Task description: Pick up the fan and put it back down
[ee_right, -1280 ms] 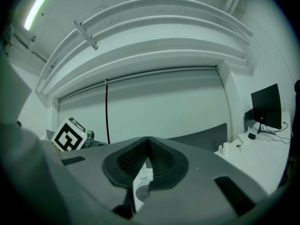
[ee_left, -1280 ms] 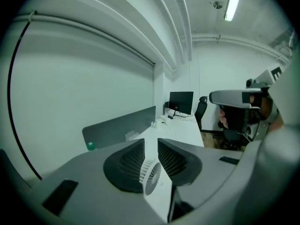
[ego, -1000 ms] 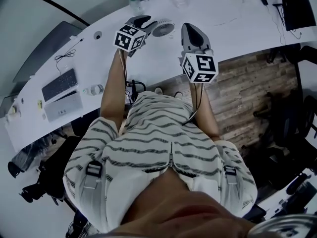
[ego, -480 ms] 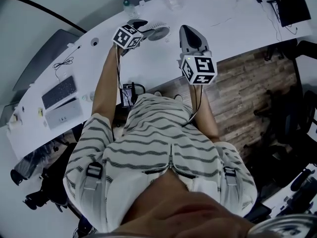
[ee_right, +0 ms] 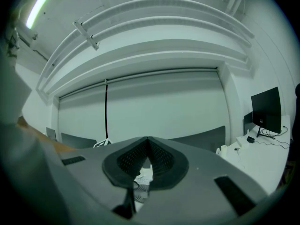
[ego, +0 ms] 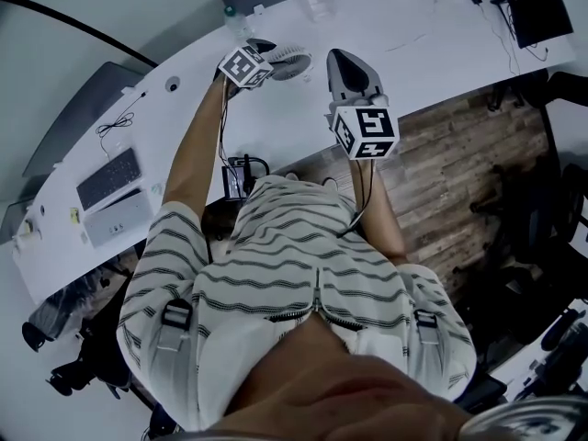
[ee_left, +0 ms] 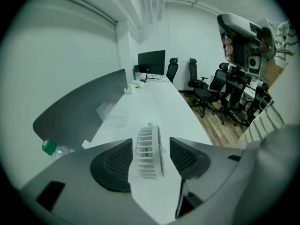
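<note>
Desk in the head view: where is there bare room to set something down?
Widest bare stretch: desk between the right gripper and the monitor, crossed only by a thin cable. Crowded: around the fan, behind it by the bottle and clear container, and the keyboard end.

The fan (ee_left: 149,151) is white, its grille a pattern of thin slats, and the surface (ee_left: 173,111) under it is white too. The left gripper (ee_left: 150,157) and right gripper (ee_right: 148,157) are pale grey with black, mesh-textured pads (ee_left: 112,165). Each bears a cube (ego: 366,133), white with black square markers. The person's shirt (ego: 294,274) is white with dark stripes. The floor (ego: 459,173) is brown wood planking. The bottle (ee_left: 48,146) has a green cap. The monitor (ee_left: 151,62) and chairs (ee_left: 202,81) are black, and the keyboard (ego: 110,166) is dark grey.
</note>
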A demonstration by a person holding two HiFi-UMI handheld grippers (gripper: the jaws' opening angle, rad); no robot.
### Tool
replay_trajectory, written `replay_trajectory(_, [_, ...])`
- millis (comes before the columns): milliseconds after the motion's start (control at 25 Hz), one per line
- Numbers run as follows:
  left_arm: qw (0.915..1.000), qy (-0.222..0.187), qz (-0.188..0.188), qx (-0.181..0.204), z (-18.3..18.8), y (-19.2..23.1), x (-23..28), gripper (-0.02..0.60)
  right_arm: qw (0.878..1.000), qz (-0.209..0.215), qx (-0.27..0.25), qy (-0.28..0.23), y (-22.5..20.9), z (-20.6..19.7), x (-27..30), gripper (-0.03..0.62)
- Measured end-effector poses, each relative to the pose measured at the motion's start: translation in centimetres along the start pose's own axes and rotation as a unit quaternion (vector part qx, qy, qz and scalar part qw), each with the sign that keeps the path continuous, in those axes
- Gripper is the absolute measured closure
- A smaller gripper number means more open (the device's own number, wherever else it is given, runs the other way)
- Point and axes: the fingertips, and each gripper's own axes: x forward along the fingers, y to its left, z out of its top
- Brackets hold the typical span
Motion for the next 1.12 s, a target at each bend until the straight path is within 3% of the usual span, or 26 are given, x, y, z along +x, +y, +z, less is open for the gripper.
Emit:
replay_trajectory(520, [0.9956, 0.061, -0.07, 0.01, -2.6, 0.2, 4.9, 0.341, 1.0, -0.013, -0.001, 0.01, -1.5, -0.6, 0.0, 0.582])
replay_trajectory(920, [0.9957, 0.056, -0.073, -0.004, -2.5, 0.5, 5.3, 0.348, 0.999, -0.03, -0.004, 0.024, -2.6, -1.3, 0.3, 0.582])
replay_trajectory(1120, [0.997, 0.056, -0.052, -0.015, -1.9, 0.8, 5.1, 0.353, 0.999, -0.024, -0.005, 0.03, -2.2, -1.5, 0.6, 0.582])
